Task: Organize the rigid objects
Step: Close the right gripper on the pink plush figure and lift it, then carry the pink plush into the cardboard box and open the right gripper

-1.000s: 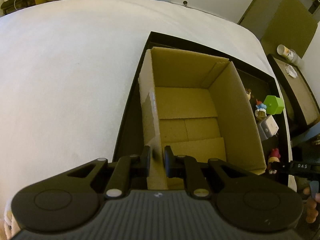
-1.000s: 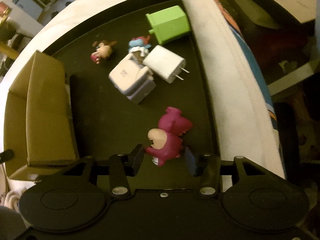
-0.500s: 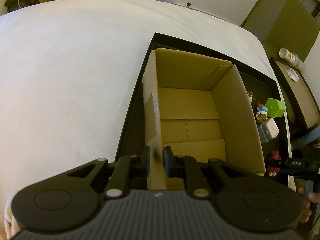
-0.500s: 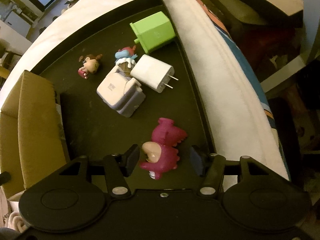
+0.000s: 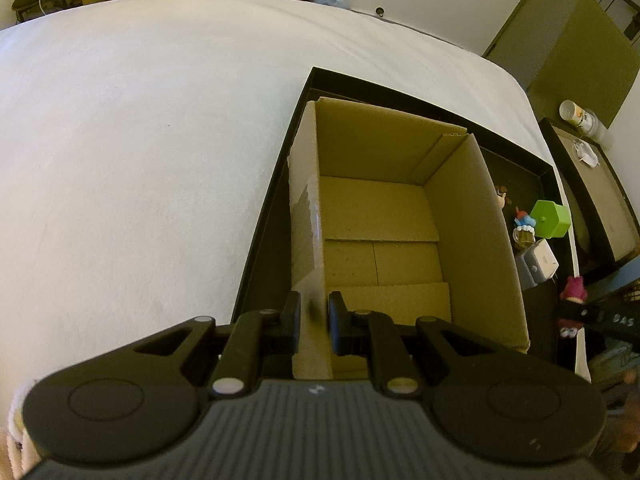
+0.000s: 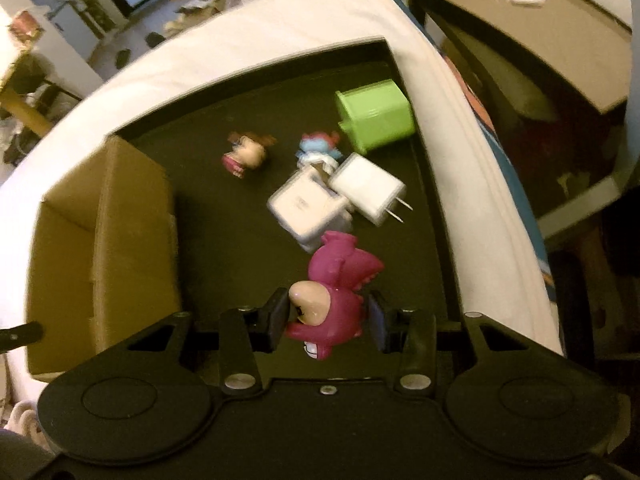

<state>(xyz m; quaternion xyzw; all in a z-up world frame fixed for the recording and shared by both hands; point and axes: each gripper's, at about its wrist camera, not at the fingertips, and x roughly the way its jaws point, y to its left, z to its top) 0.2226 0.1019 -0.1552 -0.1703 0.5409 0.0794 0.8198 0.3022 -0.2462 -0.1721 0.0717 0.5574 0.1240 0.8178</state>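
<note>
My left gripper (image 5: 314,320) is shut on the near left wall of an open cardboard box (image 5: 380,216), which stands in a black tray (image 5: 276,184) on a white bed. The box looks empty inside. My right gripper (image 6: 328,318) is shut on a magenta toy figure (image 6: 332,292) and holds it above the tray floor (image 6: 224,232); the figure also shows in the left wrist view (image 5: 573,296). On the tray lie a green cube charger (image 6: 376,114), a white plug charger (image 6: 370,190), a white-grey adapter (image 6: 306,208), a blue-haired figure (image 6: 318,146) and a brown-haired figure (image 6: 246,152).
The cardboard box (image 6: 100,240) fills the tray's left part in the right wrist view. A dark side table (image 6: 520,28) stands beyond the bed's right edge, with a cup (image 5: 574,112) on it. The white bedspread (image 5: 140,140) stretches to the left.
My right gripper has closed on the magenta figure and lifted it off the tray, with the view rising and tilting. My left gripper still grips the box wall.
</note>
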